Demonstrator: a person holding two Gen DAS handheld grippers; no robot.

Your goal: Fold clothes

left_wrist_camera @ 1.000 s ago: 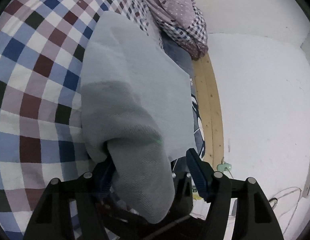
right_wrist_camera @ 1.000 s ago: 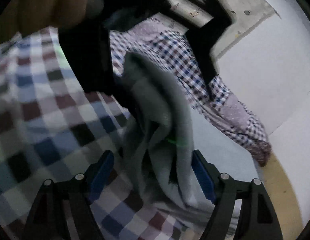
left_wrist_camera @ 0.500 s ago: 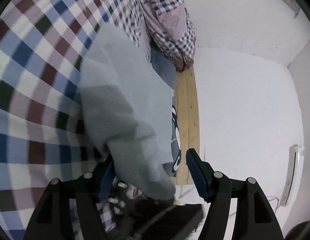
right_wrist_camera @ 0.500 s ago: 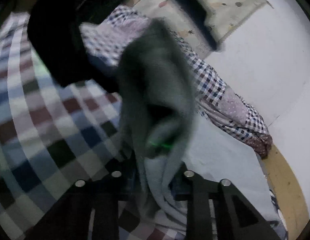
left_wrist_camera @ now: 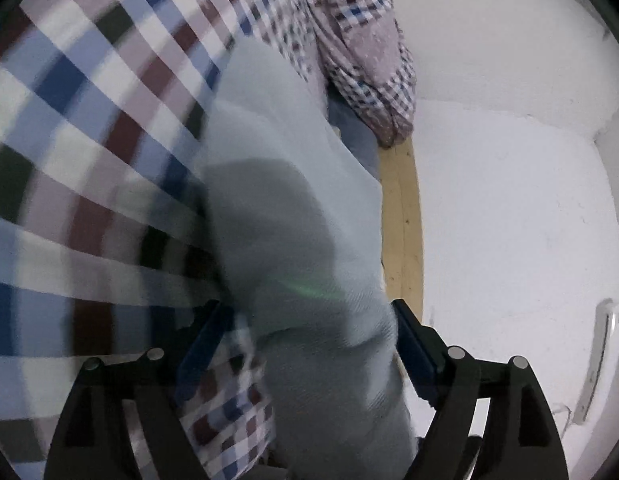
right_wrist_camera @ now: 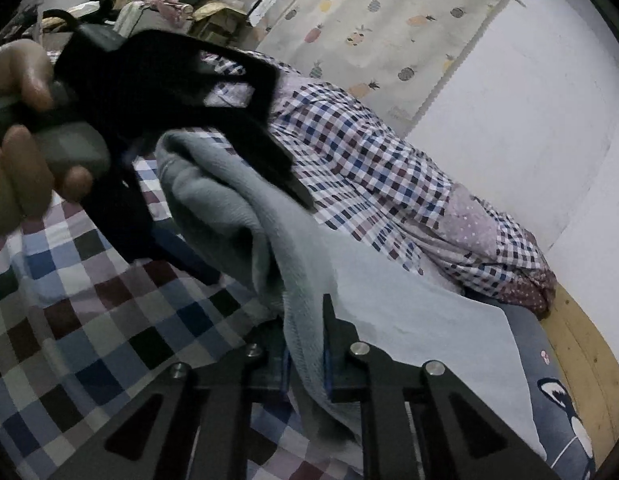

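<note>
1. My right gripper (right_wrist_camera: 305, 354) is closing, and its blue pads already pinch a fold of the pale grey-blue garment (right_wrist_camera: 409, 316) between them.
2. That garment lies partly spread on the checked bedspread (right_wrist_camera: 89, 320), its flat part reaching toward the wooden bed edge (right_wrist_camera: 585, 344), while a bunched part rises from my right jaws up to my left gripper (right_wrist_camera: 213, 200).
3. My left hand (right_wrist_camera: 25, 148) holds that gripper just above the bunched cloth.
4. In the left wrist view, my left gripper (left_wrist_camera: 305, 344) is opening; the thick roll of garment (left_wrist_camera: 293, 240) fills the space between its fingers, and through the motion blur I think the pads no longer press it.
5. A small-check quilt (right_wrist_camera: 369, 160) lies heaped along the white wall (right_wrist_camera: 529, 100).
6. A navy cartoon-print sheet (right_wrist_camera: 557, 400) shows under the garment's far corner.
</note>
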